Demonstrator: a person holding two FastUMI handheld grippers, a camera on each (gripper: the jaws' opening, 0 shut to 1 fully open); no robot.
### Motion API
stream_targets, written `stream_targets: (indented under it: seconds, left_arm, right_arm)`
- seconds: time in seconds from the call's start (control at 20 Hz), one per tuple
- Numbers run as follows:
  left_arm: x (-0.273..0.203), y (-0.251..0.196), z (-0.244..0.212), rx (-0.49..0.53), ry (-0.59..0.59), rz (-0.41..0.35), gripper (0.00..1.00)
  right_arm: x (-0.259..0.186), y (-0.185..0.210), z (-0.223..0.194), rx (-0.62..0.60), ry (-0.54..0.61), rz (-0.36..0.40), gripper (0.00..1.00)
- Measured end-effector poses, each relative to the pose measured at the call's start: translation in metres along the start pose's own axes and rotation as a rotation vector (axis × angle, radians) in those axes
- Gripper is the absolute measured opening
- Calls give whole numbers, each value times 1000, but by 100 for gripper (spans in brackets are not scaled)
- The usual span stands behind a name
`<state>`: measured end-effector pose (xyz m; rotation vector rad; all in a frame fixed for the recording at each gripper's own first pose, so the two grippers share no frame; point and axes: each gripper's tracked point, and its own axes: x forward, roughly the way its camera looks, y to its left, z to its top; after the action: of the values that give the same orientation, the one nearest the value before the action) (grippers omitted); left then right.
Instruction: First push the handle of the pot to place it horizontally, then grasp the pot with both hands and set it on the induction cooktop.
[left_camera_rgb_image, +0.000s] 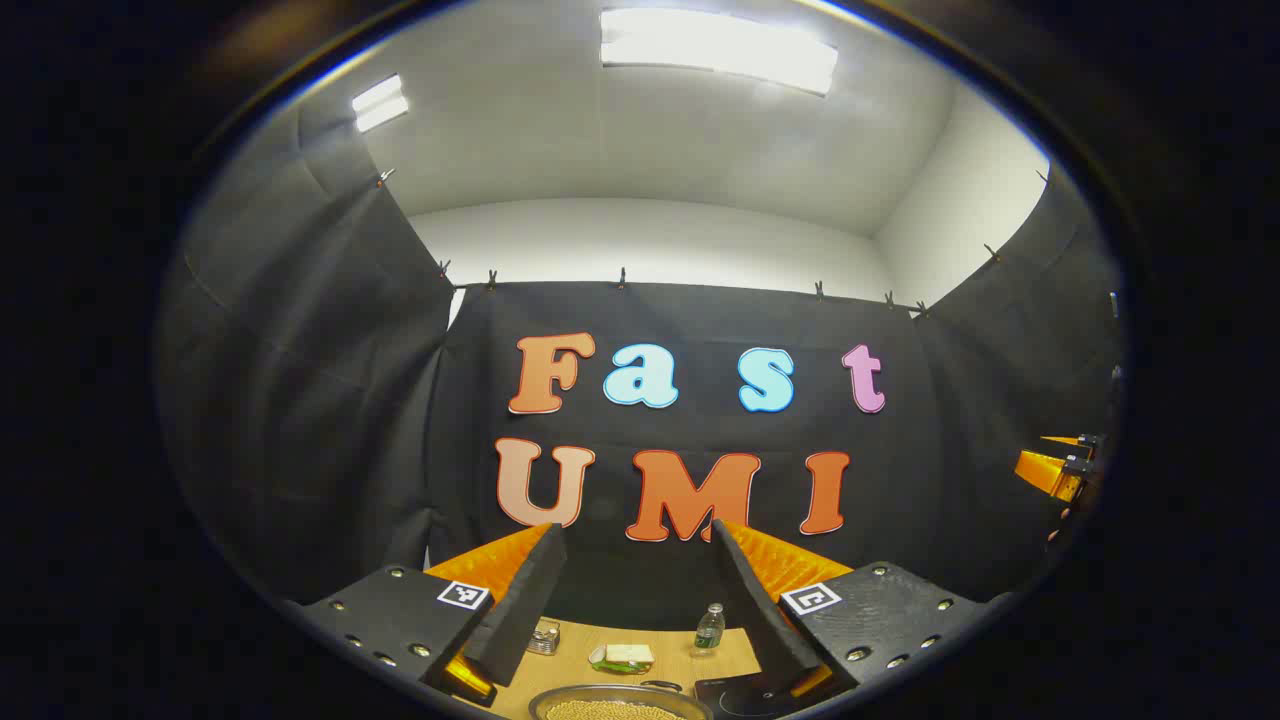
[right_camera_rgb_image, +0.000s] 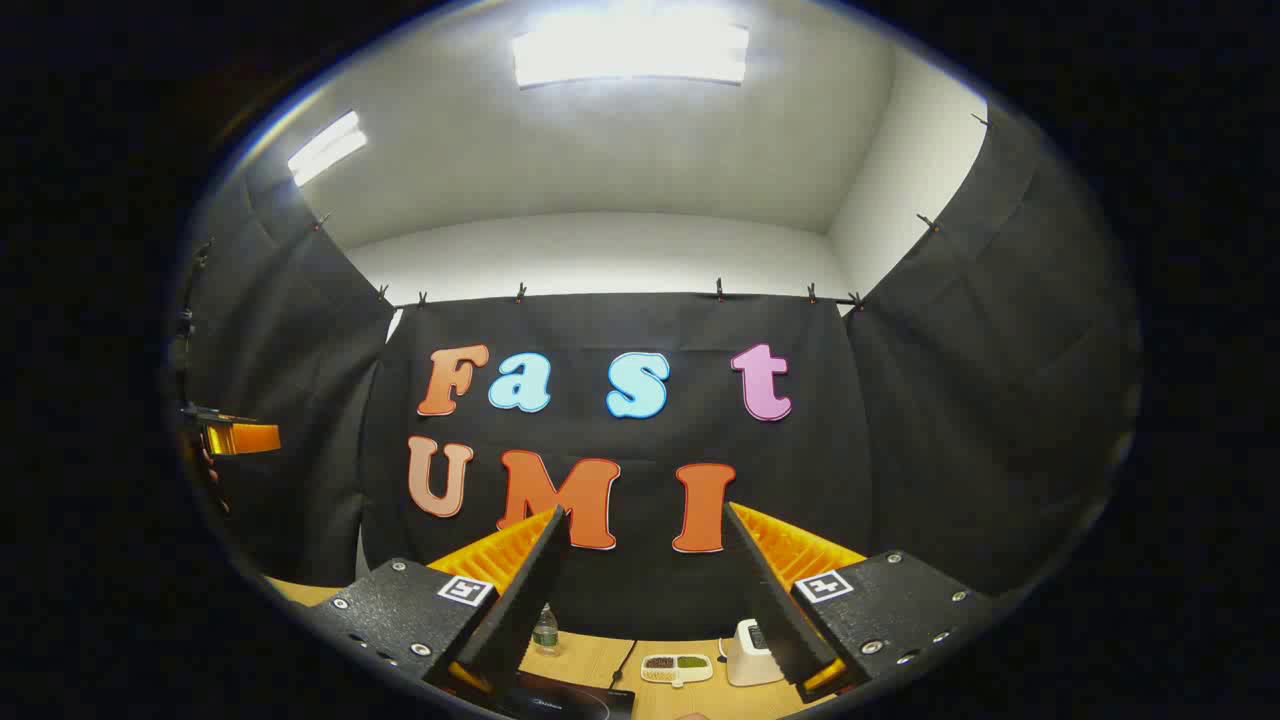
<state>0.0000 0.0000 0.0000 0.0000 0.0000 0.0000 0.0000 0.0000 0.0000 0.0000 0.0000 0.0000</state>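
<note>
**Tongs raised above the desk**

The right tongs (right_camera_rgb_image: 640, 570) stand open, held high and gripping nothing. Below, on the wooden desk (right_camera_rgb_image: 690, 700), lie the induction cooktop (right_camera_rgb_image: 575, 700), a water bottle (right_camera_rgb_image: 545, 630), a small two-compartment dish (right_camera_rgb_image: 677, 667) and a white device (right_camera_rgb_image: 745, 652). The left tongs (right_camera_rgb_image: 235, 437) show at far left.

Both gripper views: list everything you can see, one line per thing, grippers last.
pot: one, metal, holding yellowish grains, near table edge.
induction cooktop: one, black, right of the pot.
water bottle: one, clear, back of the table.
table: one, light wood.
divided dish: one, white, brown and green contents.
white box: one, right of the dish.
left gripper: open, raised above the table.
right gripper: open, raised.
</note>
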Motion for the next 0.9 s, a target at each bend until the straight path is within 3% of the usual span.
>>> stream_targets:
  seconds: [0.9]
  left_arm:
    - [-8, -3, 6, -8, -41, -2, 90]
  right_arm:
    - [-3, -12, -3, -21, 7, -18, 94]
